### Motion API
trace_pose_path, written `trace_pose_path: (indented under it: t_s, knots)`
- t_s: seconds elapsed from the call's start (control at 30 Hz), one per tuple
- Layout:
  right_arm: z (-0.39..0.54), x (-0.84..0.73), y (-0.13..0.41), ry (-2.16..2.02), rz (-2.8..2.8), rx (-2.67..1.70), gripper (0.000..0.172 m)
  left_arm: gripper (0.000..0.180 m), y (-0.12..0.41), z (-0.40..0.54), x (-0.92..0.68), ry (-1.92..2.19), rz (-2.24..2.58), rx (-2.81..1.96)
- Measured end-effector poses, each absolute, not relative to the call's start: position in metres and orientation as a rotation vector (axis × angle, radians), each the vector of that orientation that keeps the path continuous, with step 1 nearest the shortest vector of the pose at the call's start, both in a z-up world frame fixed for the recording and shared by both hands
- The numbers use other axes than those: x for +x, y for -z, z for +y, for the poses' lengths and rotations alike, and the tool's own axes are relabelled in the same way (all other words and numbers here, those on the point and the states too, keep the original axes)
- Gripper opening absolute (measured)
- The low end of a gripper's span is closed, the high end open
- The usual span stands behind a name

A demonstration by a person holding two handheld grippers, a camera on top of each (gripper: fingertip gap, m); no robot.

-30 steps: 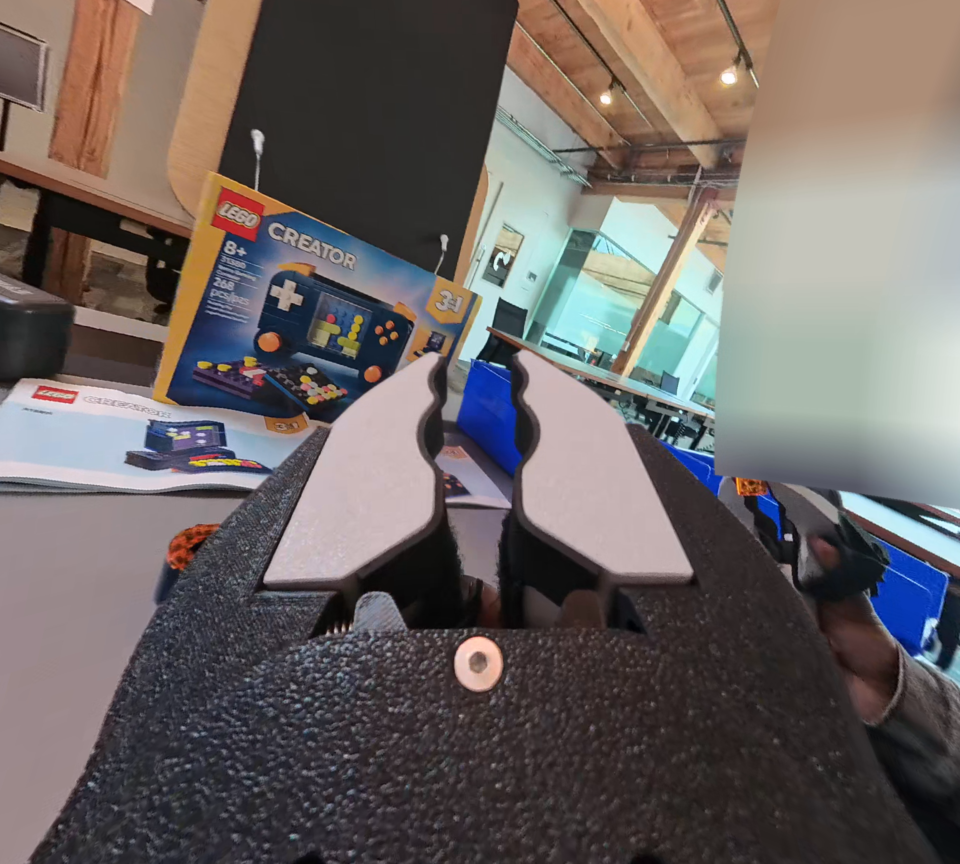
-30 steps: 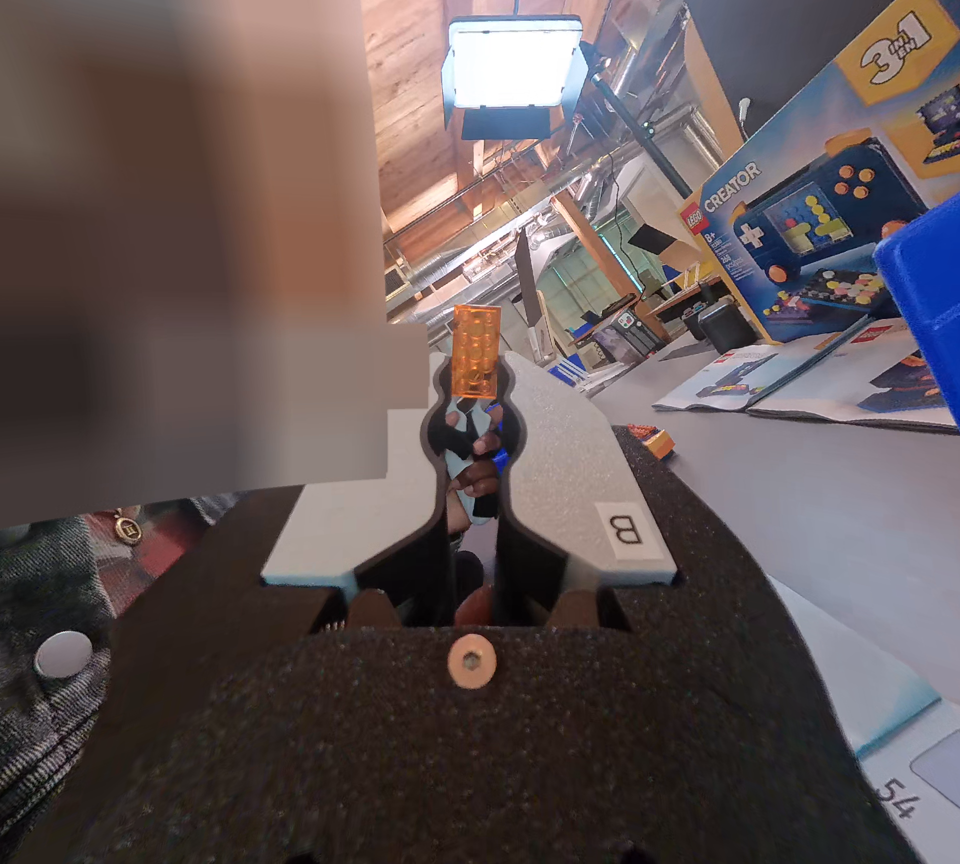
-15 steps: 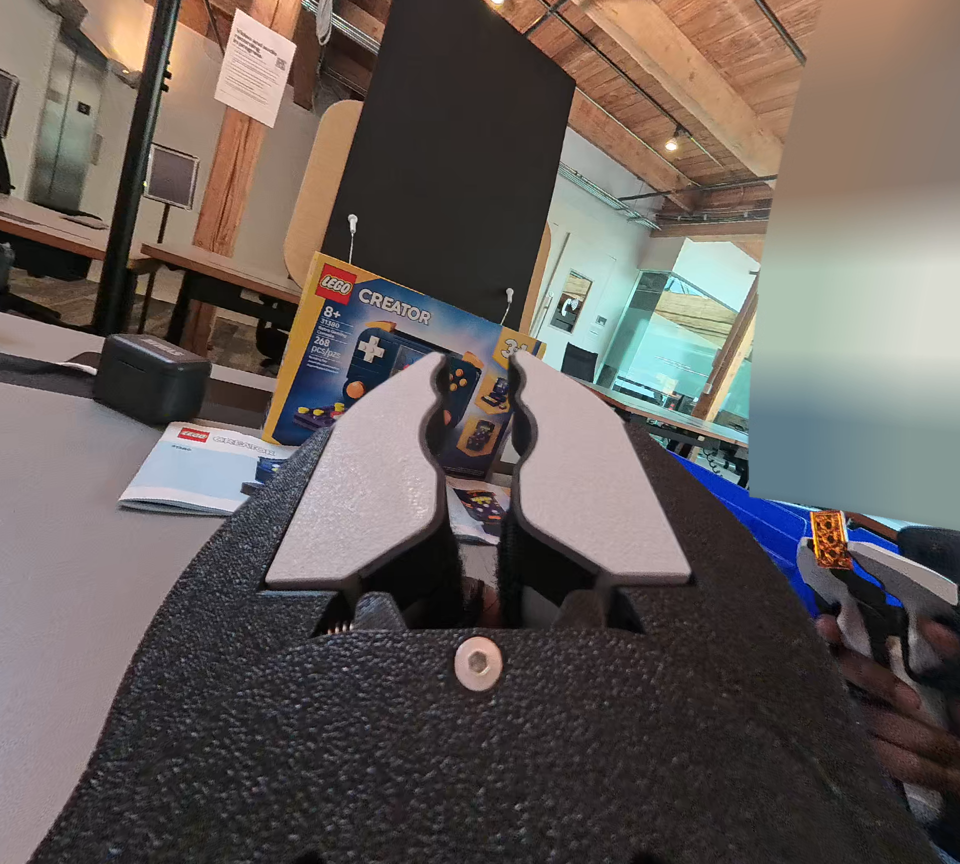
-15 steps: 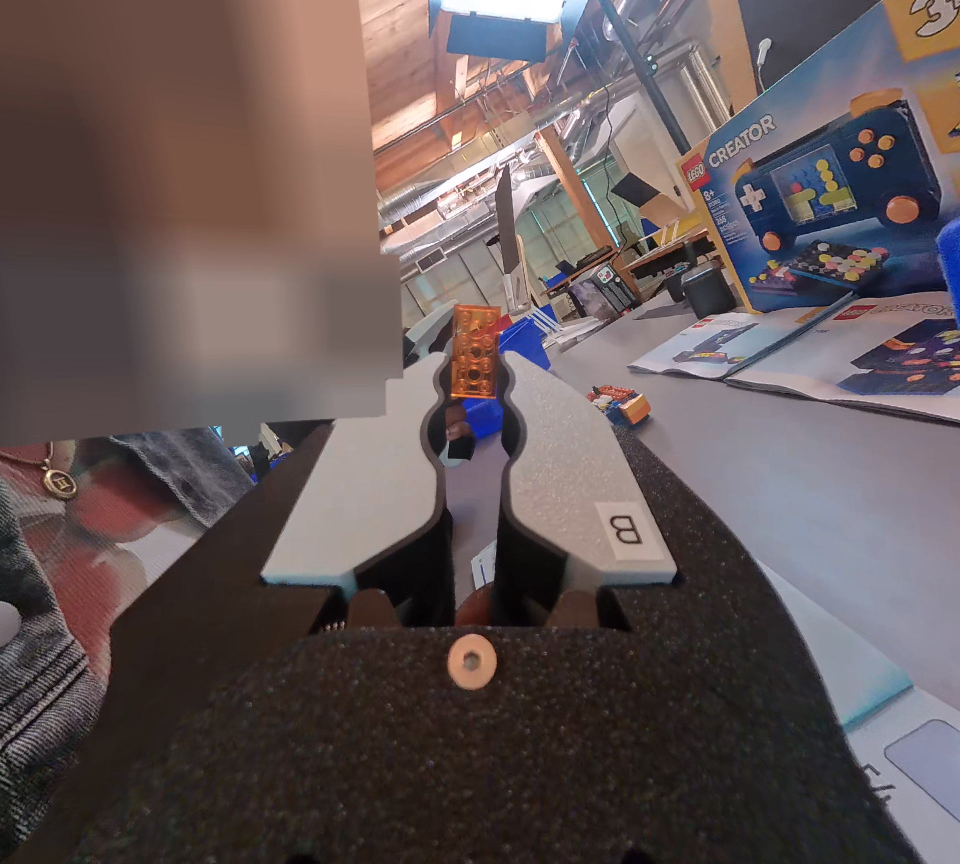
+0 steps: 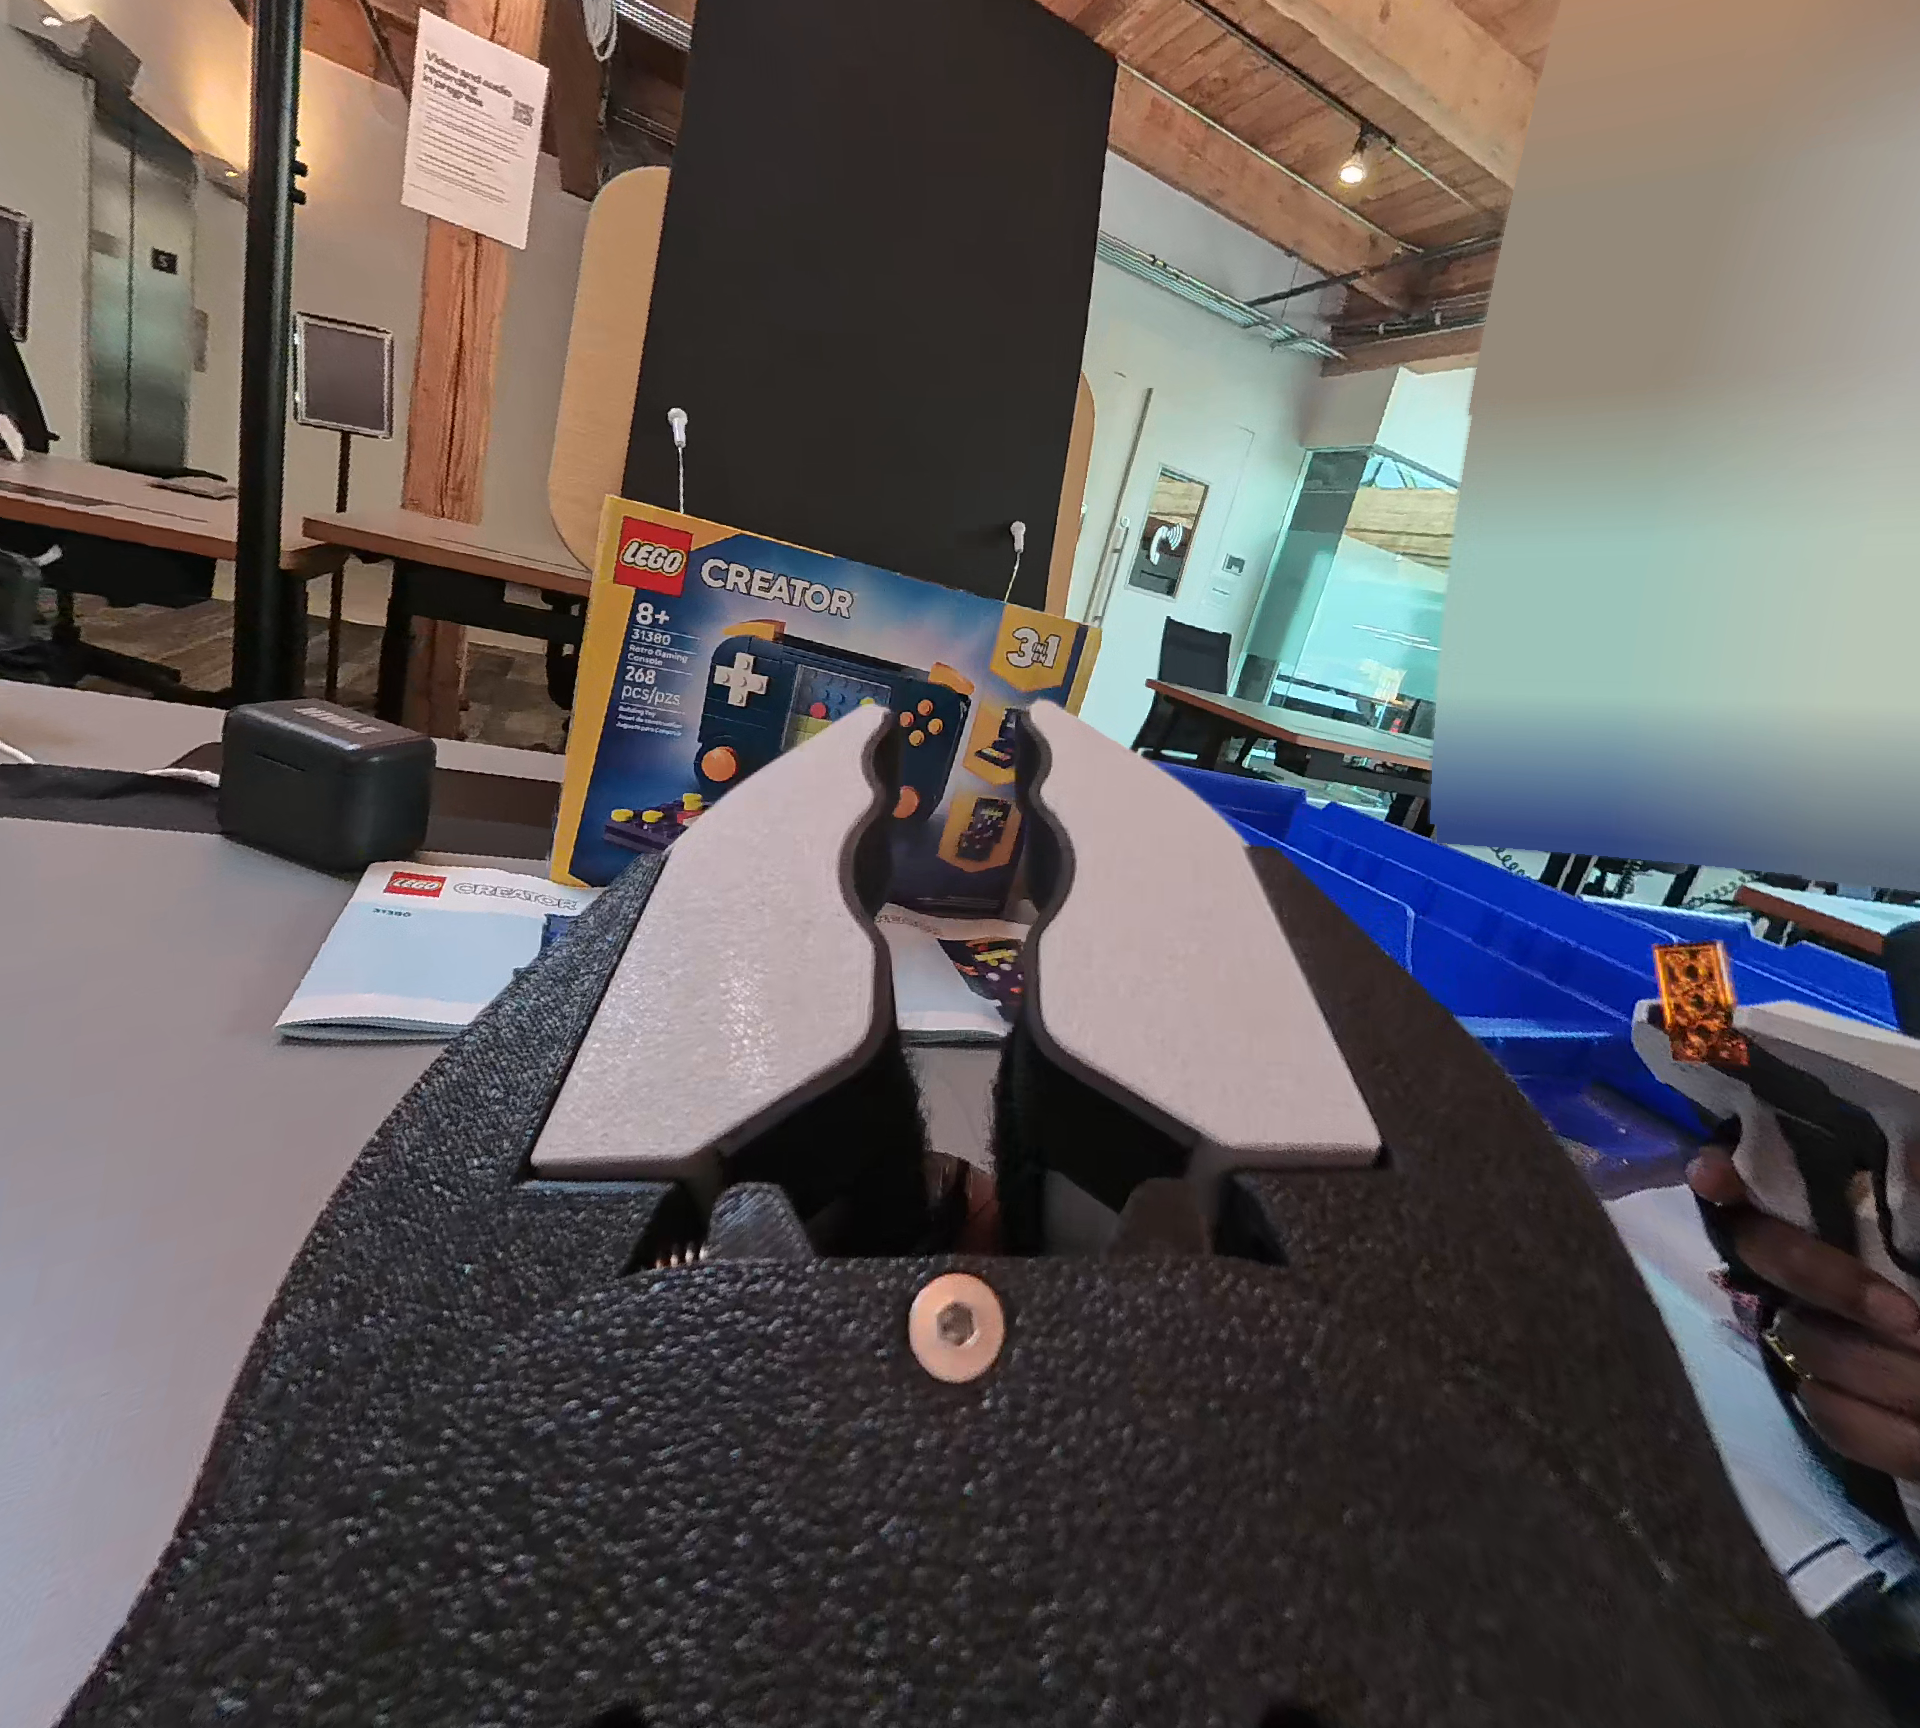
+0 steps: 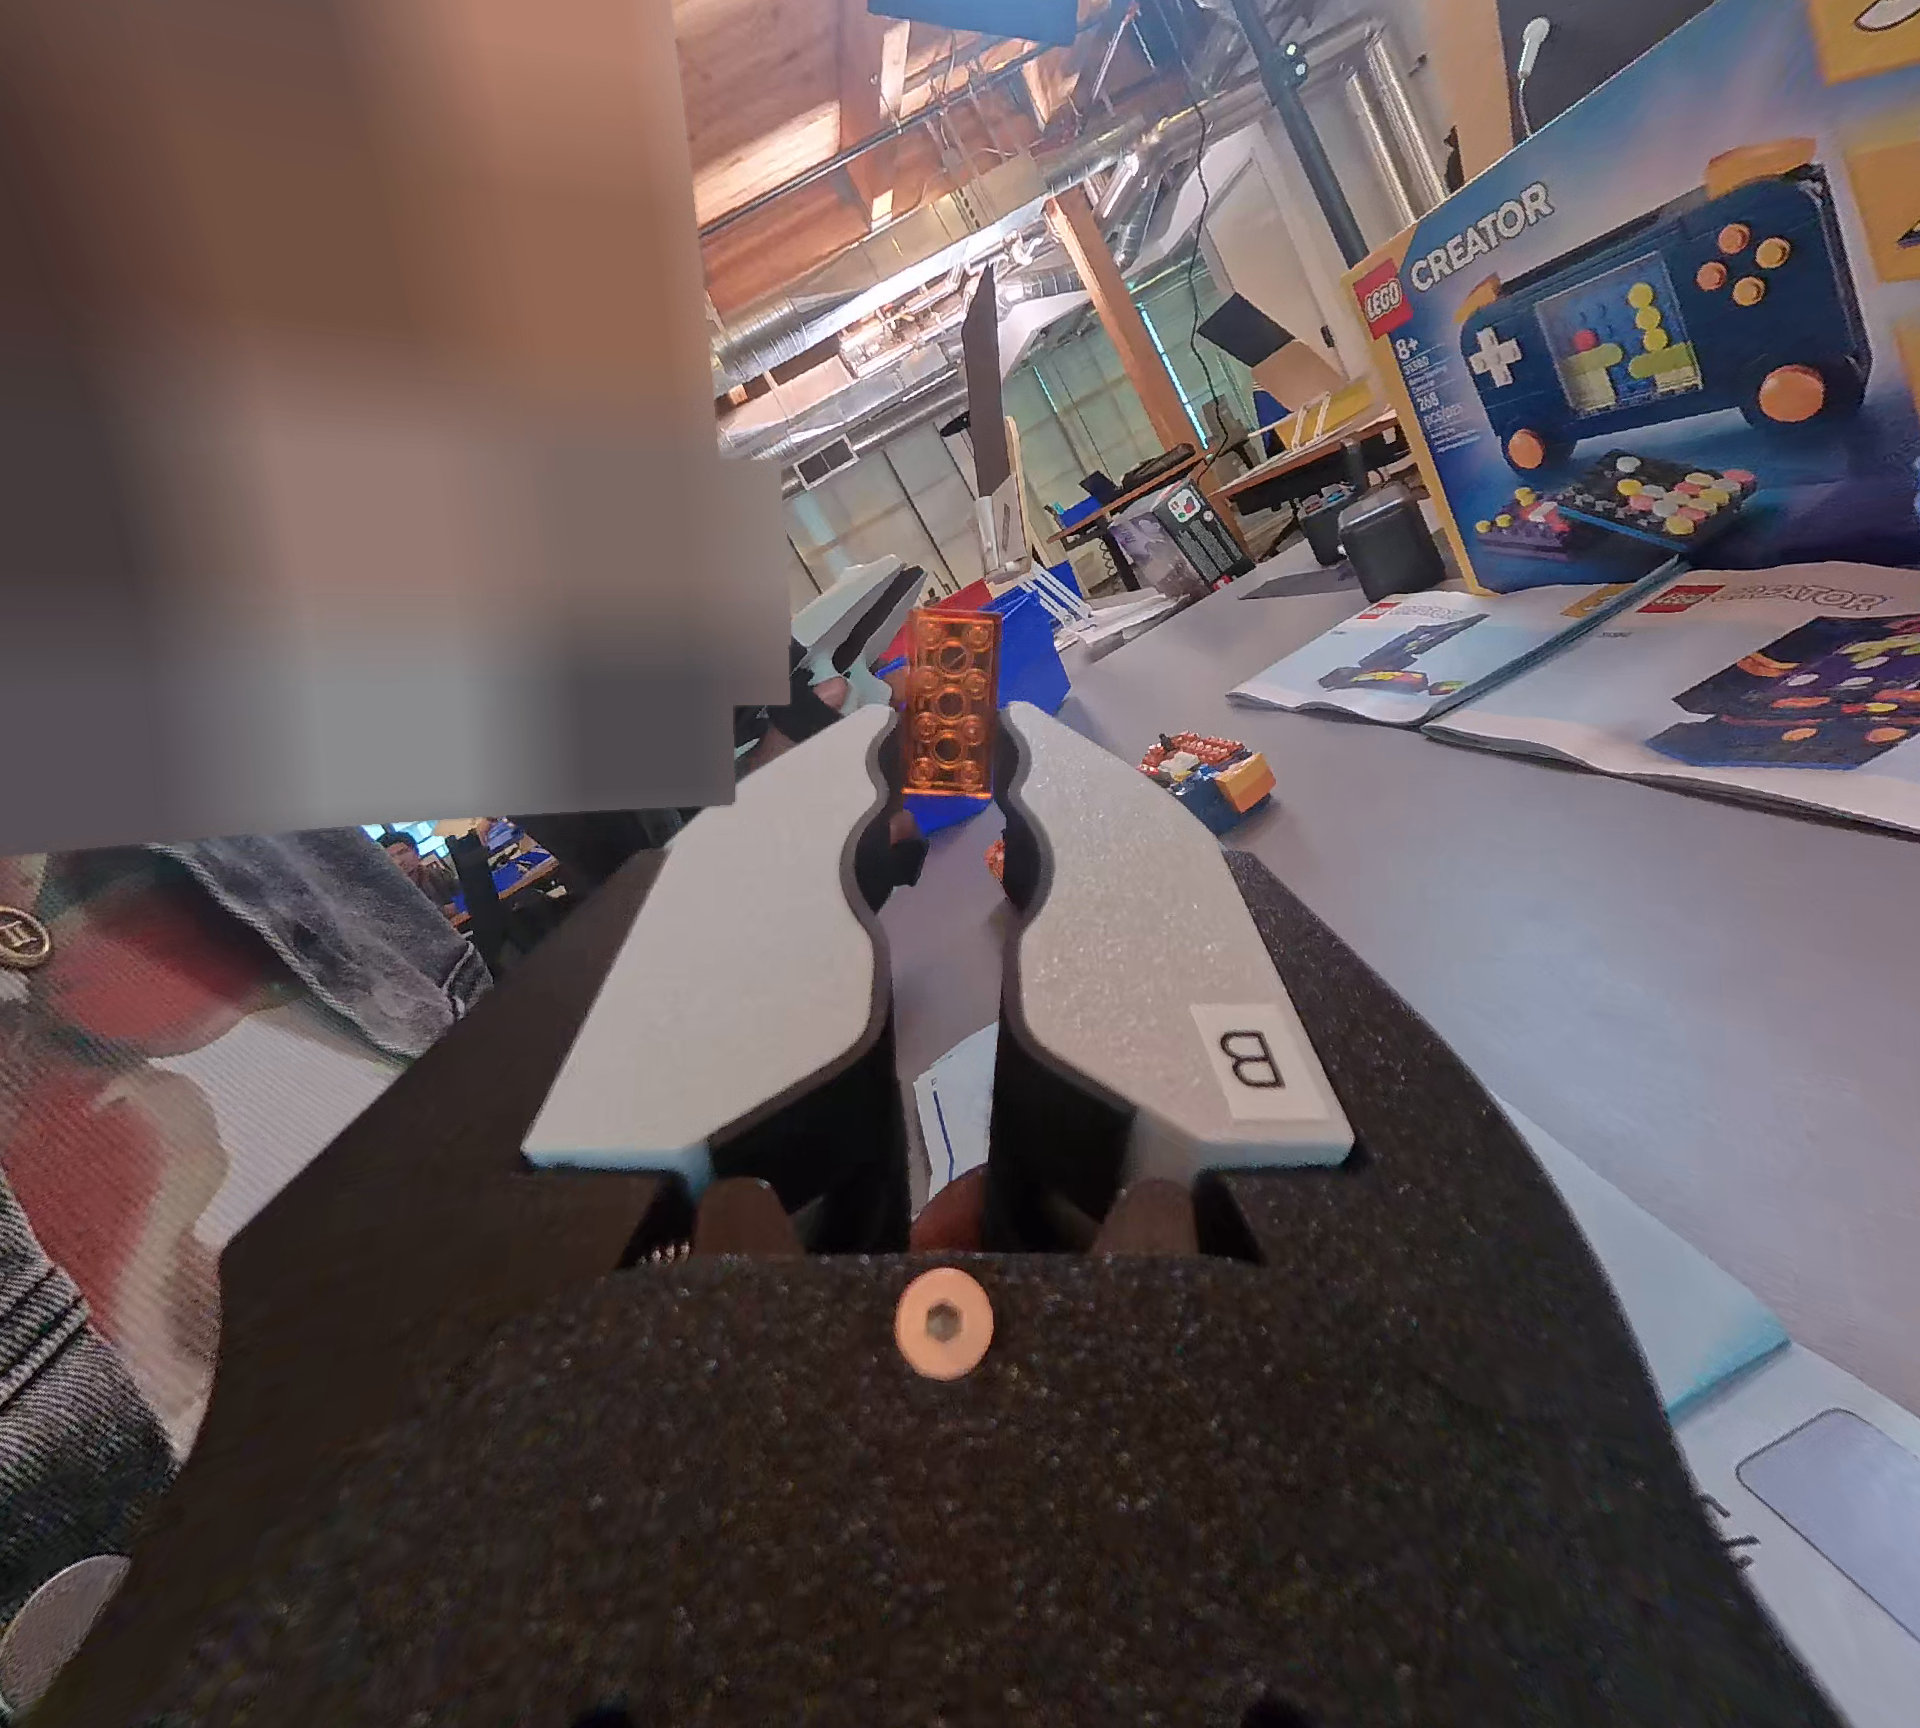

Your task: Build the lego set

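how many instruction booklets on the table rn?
2, both lying on the grey table before the upright toy box: a closed booklet on the far side, and an open booklet beside it, nearer the right wrist camera. More may lie out of frame.

The left gripper (image 5: 954, 733) is raised above the table, angled slightly upward, its two grey fingers (image 5: 769, 899) a little apart with bare air between the tips. The right gripper (image 6: 945, 743), to its right and held in a hand (image 5: 1829, 1315), also points upward, its fingertips (image 6: 1091, 847) pinching an upright orange plate (image 6: 948, 702) by both long edges
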State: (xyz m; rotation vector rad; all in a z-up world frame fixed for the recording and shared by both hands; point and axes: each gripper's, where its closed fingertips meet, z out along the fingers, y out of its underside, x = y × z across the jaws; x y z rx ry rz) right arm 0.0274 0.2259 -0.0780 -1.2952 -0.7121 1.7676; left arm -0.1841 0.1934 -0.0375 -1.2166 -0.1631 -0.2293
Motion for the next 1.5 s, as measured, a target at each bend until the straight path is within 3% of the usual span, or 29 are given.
trace_pose_path:
  t_s: [1.03,1.23,1.5]
  knots:
    - [0.220,0.014,0.098,-1.648,-0.860,-1.397,0.016,0.019,0.038,0.198,-0.175,0.178,-0.049,-1.294]
    - [0.200,-0.026,0.125,-1.356,-1.345,-1.592,0.016,0.025,0.085,0.182,-0.187,0.226,0.249,-1.691]
    - [0.179,-0.122,0.162,-0.821,-2.118,-1.625,0.016,0.050,0.151,0.151,-0.168,0.314,0.707,-1.926]
